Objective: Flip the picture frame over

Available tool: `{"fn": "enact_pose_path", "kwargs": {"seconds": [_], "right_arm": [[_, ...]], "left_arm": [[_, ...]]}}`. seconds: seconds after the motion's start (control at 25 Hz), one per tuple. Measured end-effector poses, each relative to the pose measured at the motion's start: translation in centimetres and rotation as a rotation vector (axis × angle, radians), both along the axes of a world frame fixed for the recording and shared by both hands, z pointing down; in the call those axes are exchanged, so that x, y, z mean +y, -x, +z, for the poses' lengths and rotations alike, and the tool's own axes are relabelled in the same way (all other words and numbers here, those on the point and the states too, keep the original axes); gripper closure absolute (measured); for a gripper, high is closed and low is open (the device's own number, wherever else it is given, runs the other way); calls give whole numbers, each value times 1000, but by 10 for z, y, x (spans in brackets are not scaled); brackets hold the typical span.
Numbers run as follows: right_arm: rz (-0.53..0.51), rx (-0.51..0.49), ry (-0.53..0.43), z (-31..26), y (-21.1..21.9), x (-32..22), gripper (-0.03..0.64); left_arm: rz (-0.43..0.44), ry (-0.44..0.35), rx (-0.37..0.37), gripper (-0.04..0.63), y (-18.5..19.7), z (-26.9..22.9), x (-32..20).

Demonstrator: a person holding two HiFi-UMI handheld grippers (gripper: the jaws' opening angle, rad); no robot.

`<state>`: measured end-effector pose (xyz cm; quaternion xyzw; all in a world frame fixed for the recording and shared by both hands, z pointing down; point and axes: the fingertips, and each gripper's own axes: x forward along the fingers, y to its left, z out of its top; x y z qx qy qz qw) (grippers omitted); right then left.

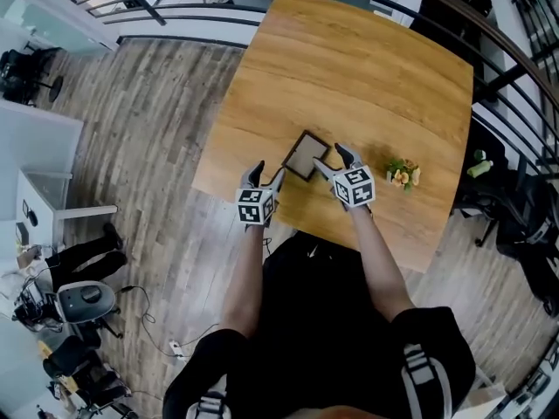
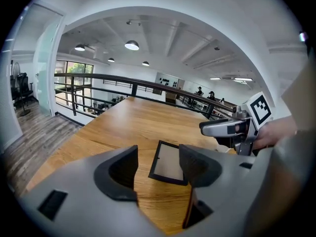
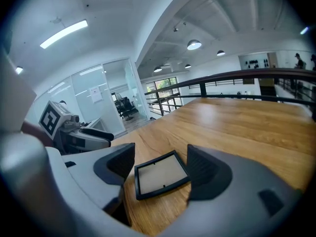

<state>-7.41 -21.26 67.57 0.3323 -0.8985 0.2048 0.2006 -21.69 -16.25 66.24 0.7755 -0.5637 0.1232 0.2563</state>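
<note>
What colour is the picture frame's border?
Black, around a beige panel. The picture frame shows best in the right gripper view.

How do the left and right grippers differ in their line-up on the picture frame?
The left gripper sits at the picture frame's left; the right gripper sits at its right, slightly farther forward. The frame shows centred between the right gripper's jaws, but off to one side of the left gripper's. Both are open and empty.

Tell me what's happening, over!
Left claw open, empty. Right claw open, empty. Picture frame flat on table, not gripped. Little flowers off to the side.
</note>
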Motion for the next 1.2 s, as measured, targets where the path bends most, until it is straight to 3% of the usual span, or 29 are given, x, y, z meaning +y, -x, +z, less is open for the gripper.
{"fn": "enact_pose_path", "kwargs": {"seconds": [0.56,1.2], "right_arm": [[132,-7,77,41,-7,-13,295],[182,20,143,72,-27,-11,302]], "left_arm": [[120,101,-23,325,-1,52,-29],[202,190,-31,325,-23,97,-46]]}}
